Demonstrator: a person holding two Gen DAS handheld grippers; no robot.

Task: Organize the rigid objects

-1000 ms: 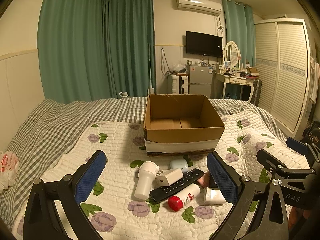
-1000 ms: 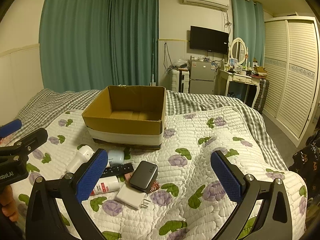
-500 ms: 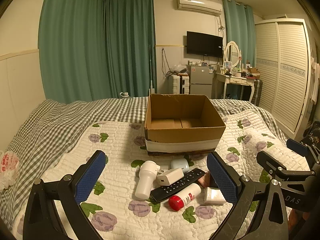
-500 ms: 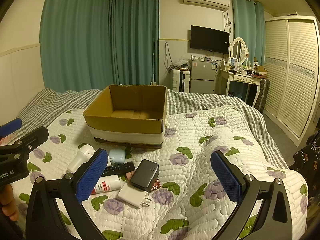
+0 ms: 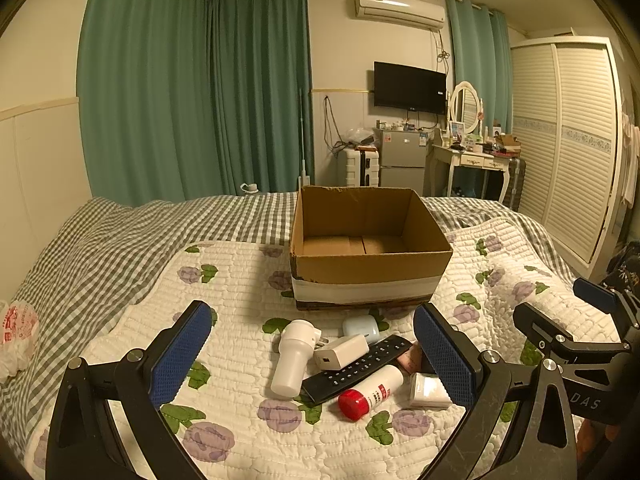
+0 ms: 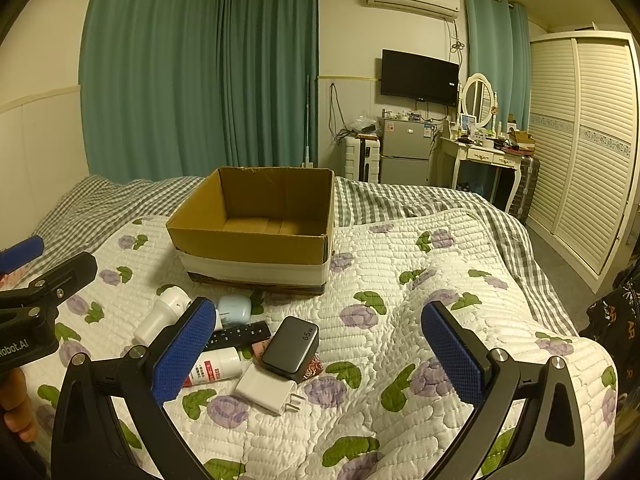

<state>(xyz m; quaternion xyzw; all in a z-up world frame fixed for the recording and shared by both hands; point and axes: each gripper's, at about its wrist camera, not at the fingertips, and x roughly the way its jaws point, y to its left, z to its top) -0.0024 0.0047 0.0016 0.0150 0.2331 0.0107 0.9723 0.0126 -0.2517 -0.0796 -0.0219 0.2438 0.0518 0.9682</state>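
Lying flat — remote [image 5: 356, 364] long axis toward box [image 5: 366, 268]

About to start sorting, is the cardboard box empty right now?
Empty. The cardboard box shows only its bare bottom flaps in both views; the near corners are hidden.

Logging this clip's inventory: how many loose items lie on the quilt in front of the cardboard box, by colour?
White: 4 (cylindrical device, charger, plug adapter, red-capped bottle)
Black or dark grey: 2 (remote control, 65W charger)
Pale blue: 1 (earbud case)
Pinkish, mostly hidden: 1 (small packet)
Total: 8
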